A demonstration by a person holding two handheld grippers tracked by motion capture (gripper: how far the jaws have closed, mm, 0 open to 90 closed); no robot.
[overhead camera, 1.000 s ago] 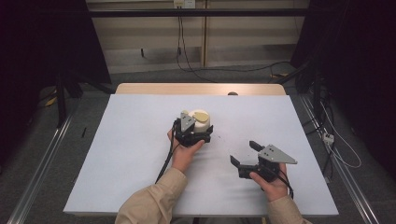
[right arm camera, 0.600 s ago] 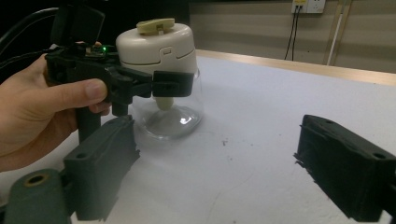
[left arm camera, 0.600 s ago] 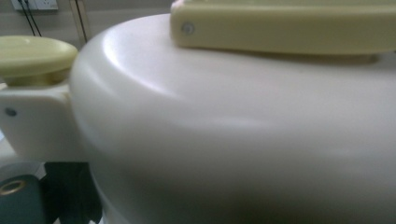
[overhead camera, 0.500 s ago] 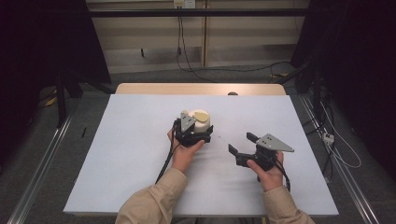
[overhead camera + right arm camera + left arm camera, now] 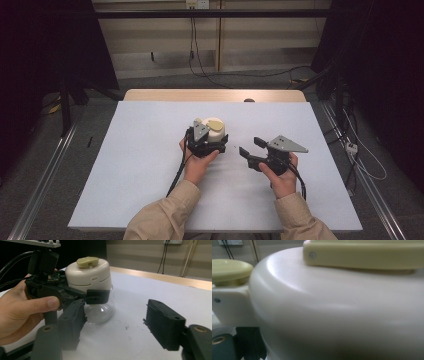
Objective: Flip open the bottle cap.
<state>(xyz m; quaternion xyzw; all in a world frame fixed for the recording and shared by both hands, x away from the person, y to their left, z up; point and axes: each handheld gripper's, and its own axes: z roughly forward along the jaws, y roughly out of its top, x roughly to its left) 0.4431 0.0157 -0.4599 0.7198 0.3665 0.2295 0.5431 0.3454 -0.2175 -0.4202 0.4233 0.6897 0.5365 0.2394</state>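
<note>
Two tools are held over the tabletop (image 5: 150, 165). Near its middle, a cream-lidded clear jar (image 5: 91, 285) is clamped by the left tool (image 5: 206, 141). Wide open beside it is the right tool (image 5: 120, 325); it is best closed squarely on the lid while the jar is kept steady.

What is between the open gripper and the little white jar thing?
Nothing visible blocks it. The right gripper stands open to the right of the jar, with only bare white table between them. The left gripper is clamped on the jar from its other side, one jaw reaching across the clear base.
</note>
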